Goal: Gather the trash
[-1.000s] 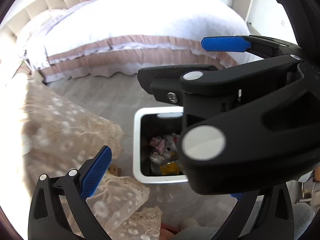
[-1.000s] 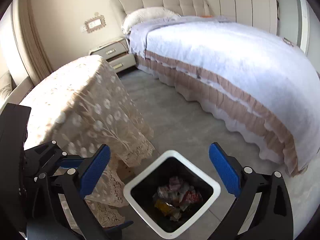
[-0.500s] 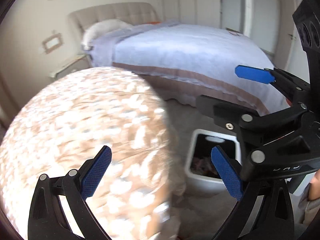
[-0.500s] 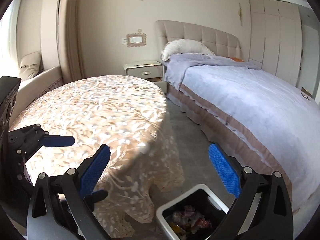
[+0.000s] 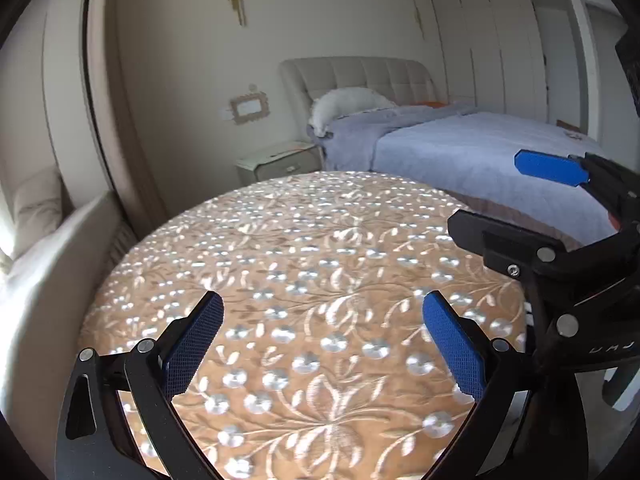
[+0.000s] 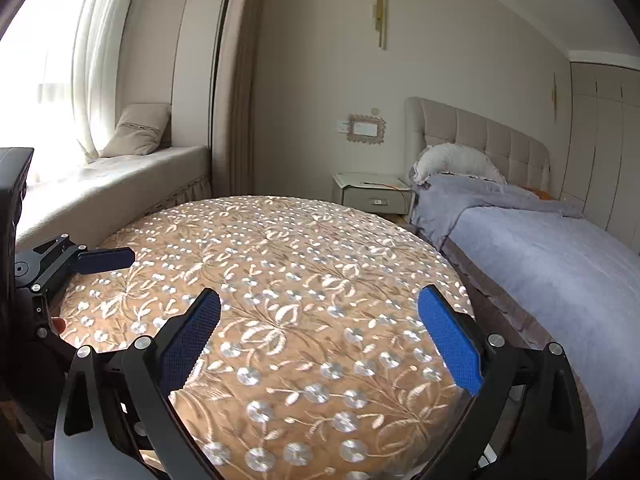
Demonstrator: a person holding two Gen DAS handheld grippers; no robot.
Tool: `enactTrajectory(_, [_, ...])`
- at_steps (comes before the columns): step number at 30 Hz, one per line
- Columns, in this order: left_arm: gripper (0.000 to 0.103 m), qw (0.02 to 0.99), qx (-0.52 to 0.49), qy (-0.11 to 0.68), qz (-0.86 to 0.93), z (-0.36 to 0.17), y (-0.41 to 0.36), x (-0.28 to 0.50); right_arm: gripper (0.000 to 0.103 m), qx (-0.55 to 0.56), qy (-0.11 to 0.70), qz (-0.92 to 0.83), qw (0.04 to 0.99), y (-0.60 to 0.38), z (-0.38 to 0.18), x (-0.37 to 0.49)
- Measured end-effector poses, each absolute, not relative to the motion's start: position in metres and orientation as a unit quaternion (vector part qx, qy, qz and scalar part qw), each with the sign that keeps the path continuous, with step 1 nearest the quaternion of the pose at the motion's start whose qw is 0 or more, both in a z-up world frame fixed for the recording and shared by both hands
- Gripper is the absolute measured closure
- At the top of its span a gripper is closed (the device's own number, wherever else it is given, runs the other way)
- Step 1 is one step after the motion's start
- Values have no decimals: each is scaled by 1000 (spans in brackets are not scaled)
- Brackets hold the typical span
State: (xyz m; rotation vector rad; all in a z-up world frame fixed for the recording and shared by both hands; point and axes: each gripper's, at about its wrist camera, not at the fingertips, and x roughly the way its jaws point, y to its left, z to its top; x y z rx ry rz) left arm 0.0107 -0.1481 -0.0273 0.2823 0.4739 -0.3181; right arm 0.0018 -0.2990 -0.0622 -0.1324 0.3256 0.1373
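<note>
My left gripper (image 5: 324,344) is open and empty, held over a round table (image 5: 304,248) covered by a tan embroidered cloth. My right gripper (image 6: 320,340) is open and empty over the same table (image 6: 280,264). The right gripper also shows at the right edge of the left wrist view (image 5: 552,208). The left gripper shows at the left edge of the right wrist view (image 6: 80,264). I see no trash on the cloth. The trash bin is out of view.
A bed with a lilac cover (image 5: 480,148) (image 6: 552,248) stands right of the table. A nightstand (image 6: 372,194) sits by the headboard. A window seat with a cushion (image 6: 136,130) runs along the left, behind the table.
Both grippers have swung up and left, away from the white trash bin on the floor, and now face the table top. The bin has left both views.
</note>
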Motion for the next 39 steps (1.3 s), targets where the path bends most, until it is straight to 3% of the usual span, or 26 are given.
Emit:
enactTrajectory(6, [5, 968, 104, 213, -75, -18, -87, 0, 5, -85, 126, 73, 986, -251, -43, 3])
enactTrajectory(17, [5, 973, 6, 219, -68, -18, -6, -9, 5, -126, 131, 103, 978, -184, -41, 1])
enactTrajectory(28, [5, 975, 18, 215, -58, -16, 1, -11, 5, -171, 110, 99, 974, -158, -36, -13])
enactTrajectory(39, [5, 976, 0, 208, -65, -12, 4, -14, 5, -147, 116, 84, 979, -174, -36, -13])
